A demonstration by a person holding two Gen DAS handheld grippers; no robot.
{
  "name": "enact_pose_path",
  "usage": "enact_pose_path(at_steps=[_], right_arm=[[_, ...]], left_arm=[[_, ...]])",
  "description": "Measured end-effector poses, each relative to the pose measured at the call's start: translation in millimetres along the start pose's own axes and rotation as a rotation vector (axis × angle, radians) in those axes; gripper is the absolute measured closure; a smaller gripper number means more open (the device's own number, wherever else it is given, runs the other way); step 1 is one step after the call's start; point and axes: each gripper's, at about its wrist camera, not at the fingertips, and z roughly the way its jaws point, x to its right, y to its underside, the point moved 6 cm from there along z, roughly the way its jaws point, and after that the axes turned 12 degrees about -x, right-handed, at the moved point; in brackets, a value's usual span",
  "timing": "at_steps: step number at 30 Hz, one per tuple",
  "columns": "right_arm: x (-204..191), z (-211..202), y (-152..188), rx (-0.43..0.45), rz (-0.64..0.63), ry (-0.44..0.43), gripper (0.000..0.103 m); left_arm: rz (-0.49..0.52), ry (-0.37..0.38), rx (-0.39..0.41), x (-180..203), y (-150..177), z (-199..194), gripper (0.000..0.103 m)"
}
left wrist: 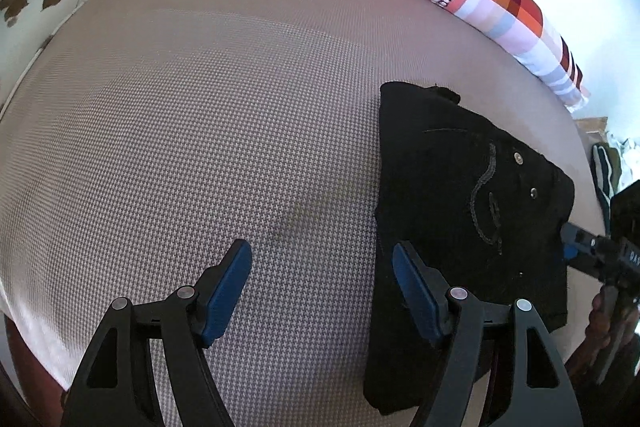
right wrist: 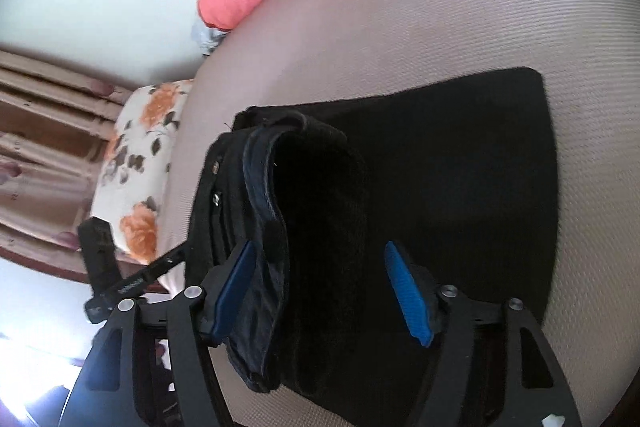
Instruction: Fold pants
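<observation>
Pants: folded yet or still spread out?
Folded. The black pants lie as a compact layered rectangle on the bed, waistband doubled over on top in the right wrist view; both claws are open.

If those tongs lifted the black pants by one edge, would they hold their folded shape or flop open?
Probably flop: the black pants are soft cloth, and the waistband already gapes and curls upward. They look like thick denim with rivets, so likely fairly heavy. On the textured bed cover, pushing would likely bunch them.
</observation>
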Motion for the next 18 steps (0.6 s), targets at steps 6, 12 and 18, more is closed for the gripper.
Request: enact_pose_path(at_steps=[6, 12, 18], right_arm=[[-2, 14, -19, -0.018, -0.046, -0.094, 0.061], [-15, 12, -18, 0.016, -0.035, -0.04, 0.09], [-59, -30, -10, 0.113, -0.057, -0.01, 0.093]], left_arm=[[-0.016, -0.009, -0.001, -2, -1, 9, 0.029], [-0.016, -0.023, 0.005, -1, -3, 10, 0.029], [-0.007, 0.0, 0.032, 9, -10, 1, 0.029]])
